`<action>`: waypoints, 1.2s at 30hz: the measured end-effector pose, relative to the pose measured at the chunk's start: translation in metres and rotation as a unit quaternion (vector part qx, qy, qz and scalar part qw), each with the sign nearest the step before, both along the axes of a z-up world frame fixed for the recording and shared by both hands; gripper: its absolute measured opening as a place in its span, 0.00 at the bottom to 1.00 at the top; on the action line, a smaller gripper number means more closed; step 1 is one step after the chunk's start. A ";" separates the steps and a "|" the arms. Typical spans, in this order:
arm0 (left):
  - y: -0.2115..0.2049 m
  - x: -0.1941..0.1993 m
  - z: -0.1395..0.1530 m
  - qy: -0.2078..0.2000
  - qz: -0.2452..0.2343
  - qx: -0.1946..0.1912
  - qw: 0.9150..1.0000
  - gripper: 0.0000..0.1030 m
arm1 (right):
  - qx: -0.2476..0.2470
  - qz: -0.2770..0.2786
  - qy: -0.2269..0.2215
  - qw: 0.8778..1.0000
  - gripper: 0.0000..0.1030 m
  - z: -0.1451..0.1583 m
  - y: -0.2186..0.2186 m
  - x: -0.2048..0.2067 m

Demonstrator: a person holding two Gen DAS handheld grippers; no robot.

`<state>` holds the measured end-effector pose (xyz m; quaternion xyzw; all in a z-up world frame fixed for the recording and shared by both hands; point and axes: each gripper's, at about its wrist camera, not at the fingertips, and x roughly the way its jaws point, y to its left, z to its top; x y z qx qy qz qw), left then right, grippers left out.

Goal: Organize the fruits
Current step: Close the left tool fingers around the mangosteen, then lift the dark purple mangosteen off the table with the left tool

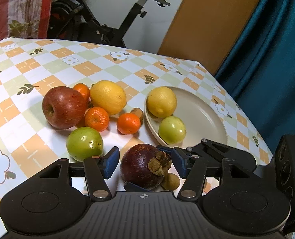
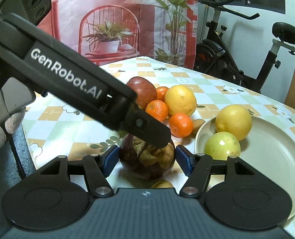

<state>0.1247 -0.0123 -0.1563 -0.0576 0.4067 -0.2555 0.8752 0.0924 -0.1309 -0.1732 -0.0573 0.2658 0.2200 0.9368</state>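
We see the mangosteen (image 1: 146, 166) low and centre in both wrist views, sitting on the checked tablecloth (image 1: 48, 59) between each pair of blue pads. In the left view the left gripper (image 1: 146, 162) stands open, a clear gap on either side of the fruit. In the right view the right gripper (image 2: 147, 160) brackets it closely, the pads at or just off the skin; we cannot tell whether they press. The plate (image 2: 276, 159), holding a lemon (image 2: 234, 121) and a green fruit (image 2: 222, 146), lies to the right of the mangosteen in both views, so we judge the right gripper better placed for that carry.
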 end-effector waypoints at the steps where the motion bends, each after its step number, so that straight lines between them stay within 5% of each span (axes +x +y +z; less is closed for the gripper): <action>1: 0.001 0.000 0.000 0.000 0.003 -0.001 1.000 0.60 | 0.001 0.000 -0.001 1.000 0.64 0.000 0.000 0.000; 17: 0.014 0.003 0.005 0.000 0.046 -0.021 0.999 0.60 | 0.023 0.003 0.008 1.000 0.63 -0.004 -0.001 0.002; 22: 0.009 -0.001 0.005 -0.004 0.021 -0.028 0.999 0.70 | 0.028 0.002 0.009 1.000 0.63 -0.005 -0.004 0.002; 36: -0.004 -0.001 -0.013 0.018 -0.006 0.012 1.000 0.70 | 0.029 0.001 0.010 1.000 0.63 -0.004 -0.003 0.002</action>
